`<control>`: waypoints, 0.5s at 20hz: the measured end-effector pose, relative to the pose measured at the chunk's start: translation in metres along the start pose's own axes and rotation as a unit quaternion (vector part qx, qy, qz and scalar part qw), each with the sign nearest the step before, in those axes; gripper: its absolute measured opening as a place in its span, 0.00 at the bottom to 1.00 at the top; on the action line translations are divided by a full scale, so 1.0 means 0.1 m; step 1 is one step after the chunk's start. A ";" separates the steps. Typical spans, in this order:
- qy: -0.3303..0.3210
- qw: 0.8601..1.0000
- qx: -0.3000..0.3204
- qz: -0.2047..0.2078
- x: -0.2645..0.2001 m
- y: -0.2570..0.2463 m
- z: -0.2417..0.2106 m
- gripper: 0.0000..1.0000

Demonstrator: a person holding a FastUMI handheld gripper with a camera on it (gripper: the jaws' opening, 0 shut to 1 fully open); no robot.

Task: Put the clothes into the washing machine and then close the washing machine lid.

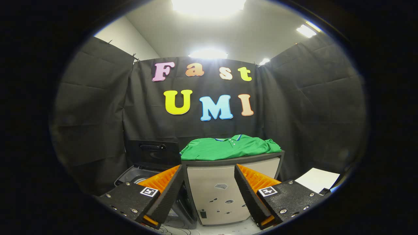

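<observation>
A folded green polo shirt point(230, 147) lies on top of a grey cabinet point(222, 192), straight ahead of and above my fingers. Left of the cabinet stands the washing machine point(137, 174) with its dark lid point(153, 153) raised upright at the back and the tub opening partly in view behind my left finger. My gripper point(208, 176) is open, with nothing between its fingers point(163, 182); the cabinet front shows in the gap. The gripper is well short of the shirt.
Black cloth walls close in the booth on three sides. A white sheet point(318, 179) lies on a surface to the right, beyond my right finger. Cables lie on the floor point(176, 230) in front of the cabinet.
</observation>
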State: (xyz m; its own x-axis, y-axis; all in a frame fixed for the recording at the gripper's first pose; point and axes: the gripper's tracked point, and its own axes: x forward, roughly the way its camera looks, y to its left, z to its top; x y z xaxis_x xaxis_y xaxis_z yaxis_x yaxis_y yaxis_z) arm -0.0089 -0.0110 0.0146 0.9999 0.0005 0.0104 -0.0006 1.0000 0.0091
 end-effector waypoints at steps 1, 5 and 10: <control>-0.001 1.000 -0.001 0.001 0.01 0.00 0.03 0.96; -0.002 1.000 0.003 0.009 0.08 -0.04 0.19 0.95; -0.003 1.000 -0.003 0.020 0.36 -0.16 0.40 0.95</control>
State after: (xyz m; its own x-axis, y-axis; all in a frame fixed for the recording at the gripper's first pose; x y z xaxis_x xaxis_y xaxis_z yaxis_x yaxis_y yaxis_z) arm 0.0265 -0.0272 0.0545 0.9990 0.0403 0.0168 -0.0404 0.9992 0.0016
